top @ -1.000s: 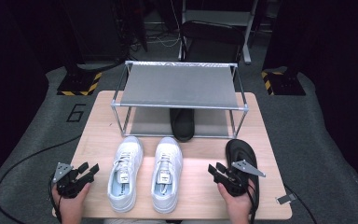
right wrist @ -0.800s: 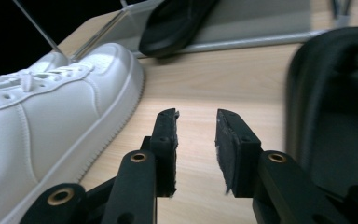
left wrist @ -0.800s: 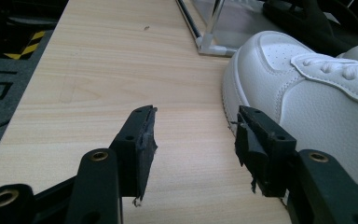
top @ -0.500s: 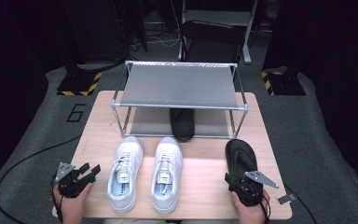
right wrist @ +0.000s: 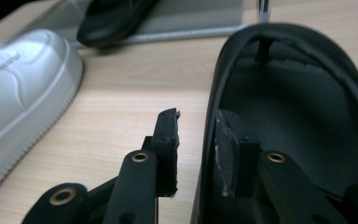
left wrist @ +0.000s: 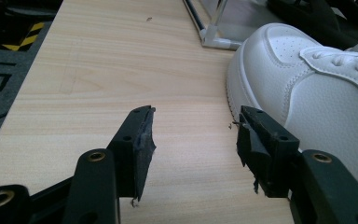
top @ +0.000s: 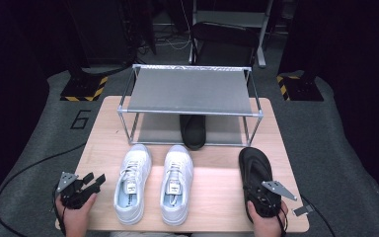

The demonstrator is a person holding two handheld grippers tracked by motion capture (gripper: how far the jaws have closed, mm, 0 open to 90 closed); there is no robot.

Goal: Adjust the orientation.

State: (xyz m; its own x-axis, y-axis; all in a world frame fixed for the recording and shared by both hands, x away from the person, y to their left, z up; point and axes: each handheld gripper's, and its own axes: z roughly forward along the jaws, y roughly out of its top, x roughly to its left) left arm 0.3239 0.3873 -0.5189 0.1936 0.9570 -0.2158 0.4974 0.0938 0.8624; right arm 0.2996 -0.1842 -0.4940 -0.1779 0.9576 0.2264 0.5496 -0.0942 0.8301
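Note:
A black sandal (top: 253,165) lies on the right of the wooden table (top: 217,177), toe pointing away. My right gripper (top: 262,197) is at its heel. In the right gripper view the gripper (right wrist: 196,123) straddles the sandal's (right wrist: 303,126) side wall, one jaw inside against the wall and the other outside with a small gap. Its jaws have just been closing around that wall. My left gripper (top: 94,180) rests open near the table's left front, left of a pair of white sneakers (top: 133,185). Nothing lies between its jaws (left wrist: 195,130), and a sneaker toe (left wrist: 317,88) sits just to their right.
A metal shoe rack (top: 190,91) with a grey shelf stands at the back of the table. A second black sandal (top: 193,131) lies under it, its heel sticking out the front. The other white sneaker (top: 176,182) sits mid-table. Dark floor and cables surround the table.
My right gripper has moved toward the near edge and slightly right, onto the sandal's heel, and its jaws have narrowed. The left gripper has stayed put.

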